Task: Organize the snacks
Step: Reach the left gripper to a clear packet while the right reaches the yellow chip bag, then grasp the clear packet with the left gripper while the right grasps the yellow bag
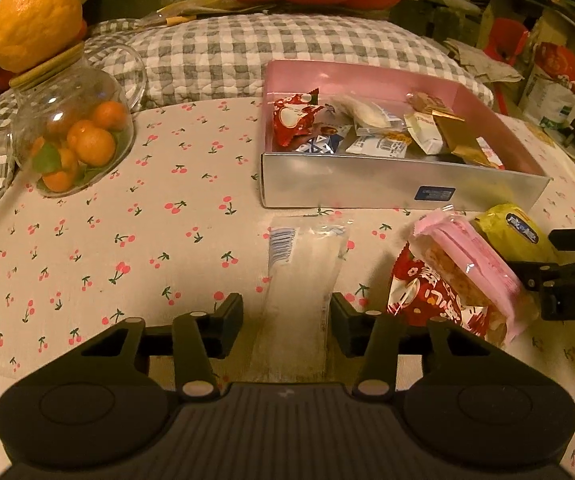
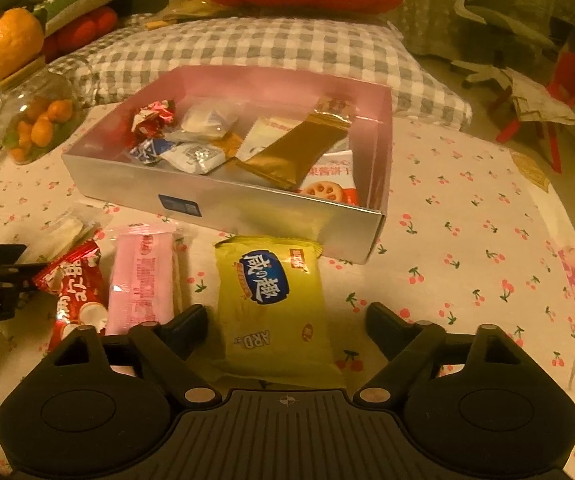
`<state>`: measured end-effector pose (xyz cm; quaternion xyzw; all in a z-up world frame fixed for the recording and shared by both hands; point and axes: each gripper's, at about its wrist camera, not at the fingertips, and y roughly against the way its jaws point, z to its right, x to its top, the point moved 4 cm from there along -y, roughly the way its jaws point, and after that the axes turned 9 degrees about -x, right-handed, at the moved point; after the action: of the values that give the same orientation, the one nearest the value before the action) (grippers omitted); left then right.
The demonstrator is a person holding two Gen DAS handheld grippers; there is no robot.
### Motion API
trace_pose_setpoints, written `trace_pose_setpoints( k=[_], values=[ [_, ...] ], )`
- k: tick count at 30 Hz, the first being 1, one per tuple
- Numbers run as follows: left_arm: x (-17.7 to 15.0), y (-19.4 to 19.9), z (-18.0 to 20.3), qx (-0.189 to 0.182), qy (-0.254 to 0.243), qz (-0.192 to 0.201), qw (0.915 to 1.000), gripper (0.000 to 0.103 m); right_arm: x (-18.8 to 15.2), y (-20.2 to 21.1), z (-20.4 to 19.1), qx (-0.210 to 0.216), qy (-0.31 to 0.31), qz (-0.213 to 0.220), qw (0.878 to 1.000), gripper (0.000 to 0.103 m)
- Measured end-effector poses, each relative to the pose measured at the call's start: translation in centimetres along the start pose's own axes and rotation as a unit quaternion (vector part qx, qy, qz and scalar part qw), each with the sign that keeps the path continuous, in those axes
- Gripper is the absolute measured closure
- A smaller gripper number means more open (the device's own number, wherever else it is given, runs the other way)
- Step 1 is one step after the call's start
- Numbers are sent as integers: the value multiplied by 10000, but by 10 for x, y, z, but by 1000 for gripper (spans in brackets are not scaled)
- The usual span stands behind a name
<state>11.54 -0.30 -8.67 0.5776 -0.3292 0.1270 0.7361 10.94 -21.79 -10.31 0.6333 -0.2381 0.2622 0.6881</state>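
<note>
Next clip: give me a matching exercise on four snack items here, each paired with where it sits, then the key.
Things:
1. yellow packet
2. clear packet
3. gold packet
4. pink packet

Places:
A. inside the silver box
B. between the left gripper fingers
C. between the right gripper fingers
D. on the cloth, lying against the red packet

Pairs: 1-C, 2-B, 3-A, 4-D

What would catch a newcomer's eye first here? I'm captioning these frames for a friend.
Probably the silver box with a pink inside, mid-table and half full of wrapped snacks. Just in front of it, the yellow snack packet lies between the right gripper's open fingers. At far left, a big orange citrus sits atop a glass jar.
</note>
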Motion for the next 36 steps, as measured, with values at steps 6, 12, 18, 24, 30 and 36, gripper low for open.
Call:
trace_pose_setpoints(
  k=[6,12,18,24,30,36],
  values=[
    [0,1,0,-30,-24,-23,10000,72,2,3,-1,136,25,27,9999,48],
    [0,4,1,42,-54,7,10000,77,3,5,-3,108,56,-48,9999,52],
    [2,7,2,47,-45,-4,10000,80,4,9,-3,178,14,-95,9998,53],
    [2,10,3,11,-5,-32,10000,82,7,16,-2,245,-82,-82,9996,53],
    [4,13,6,-44,8,-56,10000,84,11,23,-2,343,-134,-64,9993,53],
    [5,16,9,-133,17,-82,9999,87,13,29,-4,472,-163,-122,9987,53]
  ],
)
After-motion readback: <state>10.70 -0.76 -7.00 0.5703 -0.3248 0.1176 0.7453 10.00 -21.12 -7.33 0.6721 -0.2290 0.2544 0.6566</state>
